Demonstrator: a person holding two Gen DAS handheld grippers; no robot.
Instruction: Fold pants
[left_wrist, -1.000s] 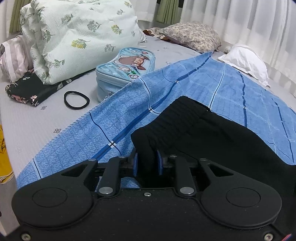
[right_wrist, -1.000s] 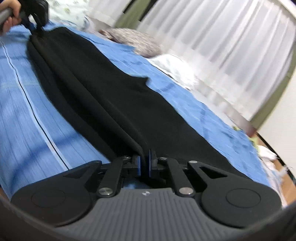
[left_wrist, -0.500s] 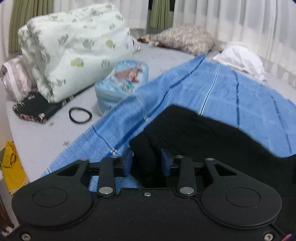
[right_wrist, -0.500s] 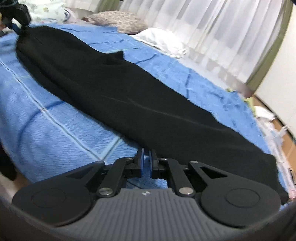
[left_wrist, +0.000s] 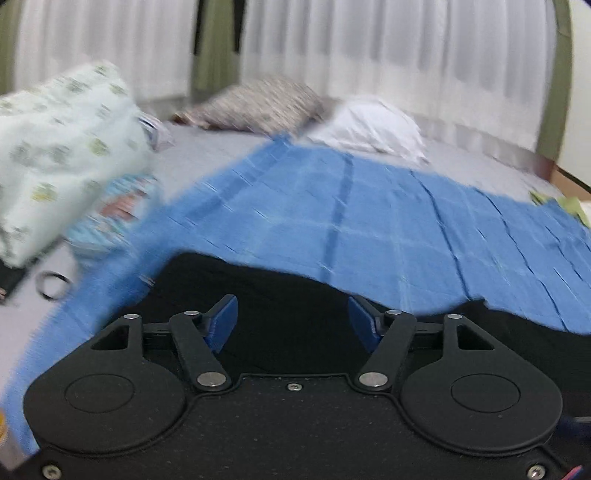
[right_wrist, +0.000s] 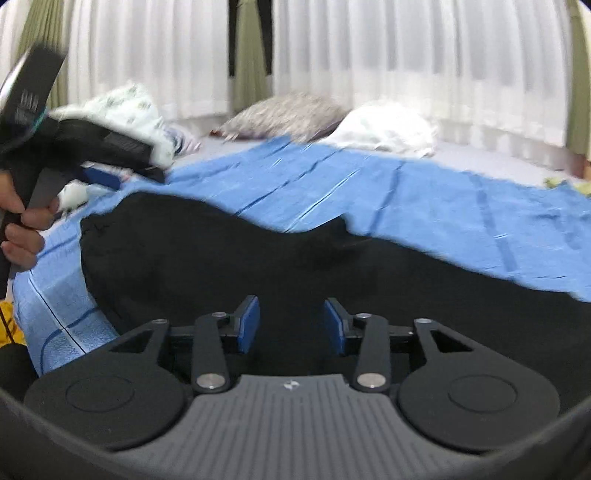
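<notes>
Both of your hand-held grippers, the left hand-held gripper (left_wrist: 291, 323) and the right hand-held gripper (right_wrist: 291, 325), have just been opening and stand released, nothing pinched between the pads. The black pants (right_wrist: 229, 266) lie lengthwise, folded leg on leg, on the blue blanket (right_wrist: 424, 192) covering the bed. You likely need to regrasp one end next and bring it over to the other.

left gripper (left_wrist: 291, 319): jaws parted, just been opening, pads clamp nothing. right gripper (right_wrist: 291, 325): same. person's hand (right_wrist: 22, 229) grips a handle, left edge of frame.
</notes>
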